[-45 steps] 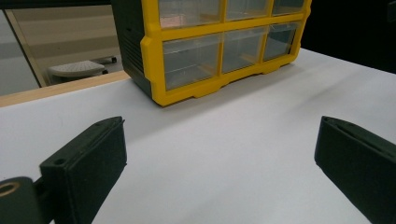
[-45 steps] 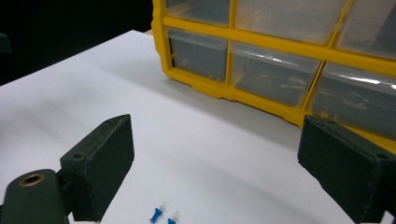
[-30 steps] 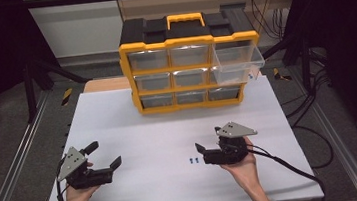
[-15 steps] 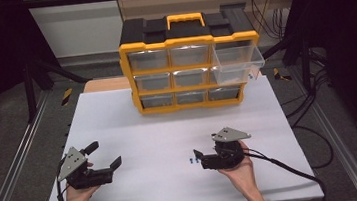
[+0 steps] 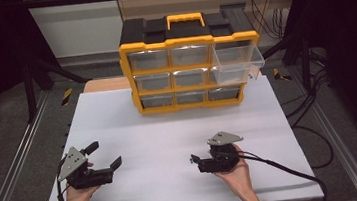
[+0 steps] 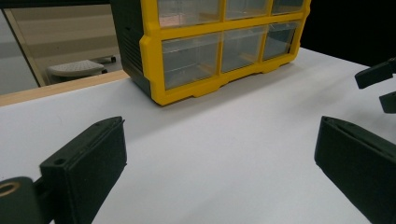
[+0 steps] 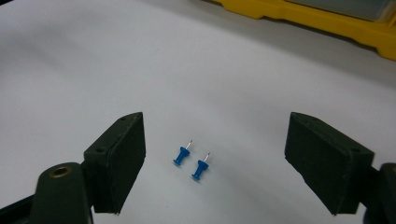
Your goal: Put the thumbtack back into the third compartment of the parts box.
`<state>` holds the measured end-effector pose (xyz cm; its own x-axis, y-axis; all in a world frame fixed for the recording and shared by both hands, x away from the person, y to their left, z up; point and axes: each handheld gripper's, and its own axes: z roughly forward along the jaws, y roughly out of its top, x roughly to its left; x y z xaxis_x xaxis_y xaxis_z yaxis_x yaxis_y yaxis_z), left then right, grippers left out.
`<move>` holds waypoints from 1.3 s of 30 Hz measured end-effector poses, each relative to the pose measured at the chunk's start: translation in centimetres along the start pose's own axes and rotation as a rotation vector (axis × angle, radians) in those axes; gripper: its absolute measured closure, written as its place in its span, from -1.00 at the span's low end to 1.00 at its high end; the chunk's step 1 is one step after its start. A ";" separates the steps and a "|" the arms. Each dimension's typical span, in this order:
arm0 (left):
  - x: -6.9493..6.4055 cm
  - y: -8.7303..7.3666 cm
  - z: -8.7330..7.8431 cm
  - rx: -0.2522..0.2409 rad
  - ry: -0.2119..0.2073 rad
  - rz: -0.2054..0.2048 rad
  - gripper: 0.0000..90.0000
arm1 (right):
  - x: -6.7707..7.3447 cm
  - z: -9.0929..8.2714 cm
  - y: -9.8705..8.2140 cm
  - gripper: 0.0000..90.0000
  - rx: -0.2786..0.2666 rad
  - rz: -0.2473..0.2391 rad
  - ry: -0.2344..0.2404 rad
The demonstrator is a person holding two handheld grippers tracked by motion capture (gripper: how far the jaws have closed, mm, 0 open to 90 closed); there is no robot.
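Two blue push pins (image 7: 181, 154) (image 7: 201, 168) lie side by side on the white table top (image 5: 169, 131). My right gripper (image 7: 217, 147) is low over the table with the pins between its open jaws; the jaws have just been closing a little, and neither pad touches a pin. From above, that gripper (image 5: 194, 161) points left, and a blue speck of the pins (image 5: 191, 161) shows at its tips. My left gripper (image 5: 105, 154) (image 6: 219, 154) stands wide open near the front left, with nothing between its fingers.
A yellow-and-black drawer organizer (image 5: 191, 69) (image 6: 210, 46) stands at the back of the table. Its top right clear drawer (image 5: 238, 61) is pulled out. The right gripper's tips (image 6: 373, 77) show at the edge of the left gripper view. A cable (image 5: 284, 170) trails off to the right.
The right gripper has sunk toward the table and shifted left, so its jaws now flank the pins. The left gripper has stayed put.
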<state>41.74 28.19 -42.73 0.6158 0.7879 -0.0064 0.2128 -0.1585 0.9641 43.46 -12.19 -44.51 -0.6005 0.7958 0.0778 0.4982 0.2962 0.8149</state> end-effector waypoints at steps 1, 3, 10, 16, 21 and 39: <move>0.0 0.0 0.0 0.000 0.000 0.001 -0.96 | 0.1 0.1 -0.1 -0.52 0.005 0.004 0.000; 0.0 0.0 0.0 0.001 0.000 0.001 -0.96 | 0.1 0.4 -0.2 -0.49 0.012 -0.002 0.002; 0.0 0.0 0.0 0.001 0.000 0.000 -0.96 | 0.1 1.1 -0.7 -0.36 0.042 -0.013 -0.002; 0.0 0.0 0.0 0.001 0.000 0.001 -0.96 | 0.0 1.4 -1.0 -0.23 0.072 -0.020 -0.001; 0.0 0.0 0.0 0.001 0.000 0.001 -0.96 | 0.0 2.0 -1.4 -0.07 0.092 -0.042 -0.004; 0.0 0.0 0.1 0.003 -0.001 0.003 -0.96 | 0.1 3.1 -1.9 0.41 0.118 -0.041 0.000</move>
<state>41.79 28.17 -42.79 0.6170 0.7869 -0.0042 0.2135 -0.1622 0.9634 44.38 -11.01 -47.88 -0.6218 0.7819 0.0453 0.5430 0.3887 0.7443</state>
